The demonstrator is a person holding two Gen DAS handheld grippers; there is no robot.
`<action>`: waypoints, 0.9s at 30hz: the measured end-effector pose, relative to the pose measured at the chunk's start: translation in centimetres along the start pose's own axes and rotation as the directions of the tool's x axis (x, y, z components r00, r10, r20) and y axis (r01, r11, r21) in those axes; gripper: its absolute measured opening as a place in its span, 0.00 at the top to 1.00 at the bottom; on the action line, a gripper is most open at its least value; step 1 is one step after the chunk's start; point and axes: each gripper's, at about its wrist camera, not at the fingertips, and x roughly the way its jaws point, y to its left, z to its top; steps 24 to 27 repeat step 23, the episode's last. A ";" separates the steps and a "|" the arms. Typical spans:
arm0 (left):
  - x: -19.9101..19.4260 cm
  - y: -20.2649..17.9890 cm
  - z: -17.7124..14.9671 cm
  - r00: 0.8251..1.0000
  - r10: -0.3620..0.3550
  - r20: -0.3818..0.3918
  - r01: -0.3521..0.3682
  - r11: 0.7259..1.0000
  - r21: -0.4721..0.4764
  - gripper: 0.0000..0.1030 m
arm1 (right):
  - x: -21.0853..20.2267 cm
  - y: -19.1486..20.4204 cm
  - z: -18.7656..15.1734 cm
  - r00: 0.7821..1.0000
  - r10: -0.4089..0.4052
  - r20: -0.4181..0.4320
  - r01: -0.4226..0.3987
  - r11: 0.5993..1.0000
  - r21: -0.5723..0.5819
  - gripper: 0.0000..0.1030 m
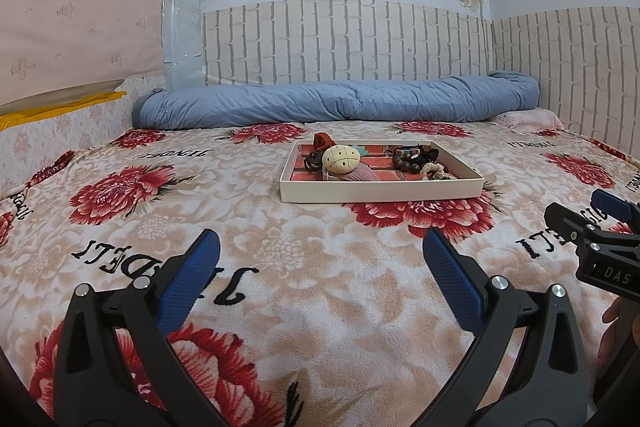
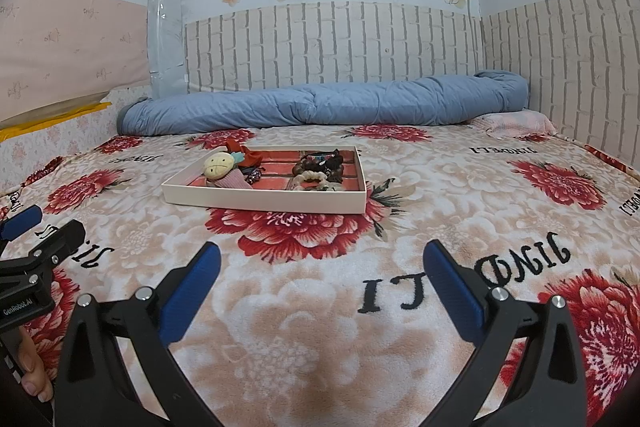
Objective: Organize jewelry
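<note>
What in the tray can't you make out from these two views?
- Near strip of the tray floor: hidden by its front wall, both views.
- Dark pile: pieces too small and tangled to count.
- Red item: half hidden behind the plush pineapple in the left wrist view.

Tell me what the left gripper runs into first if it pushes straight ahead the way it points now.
The left gripper, jaws open, points across bare floral blanket toward the white tray. The tray's near wall looks like the first thing met, though the gripper's height above the blanket is unclear.
</note>
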 end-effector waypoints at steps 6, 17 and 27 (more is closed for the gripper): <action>0.1 0.0 0.0 1.000 0.000 0.000 0.000 1.000 0.001 0.05 | 0.0 -0.1 0.0 1.000 0.000 -0.001 0.000 1.000 0.000 0.04; 0.2 0.0 0.0 1.000 0.002 0.004 -0.002 1.000 0.011 0.05 | 0.0 0.0 0.0 1.000 0.000 -0.001 0.000 1.000 0.001 0.04; 0.1 0.0 0.1 1.000 0.002 0.004 -0.002 1.000 0.014 0.05 | 0.0 -0.1 0.0 1.000 0.000 -0.001 0.000 1.000 0.000 0.04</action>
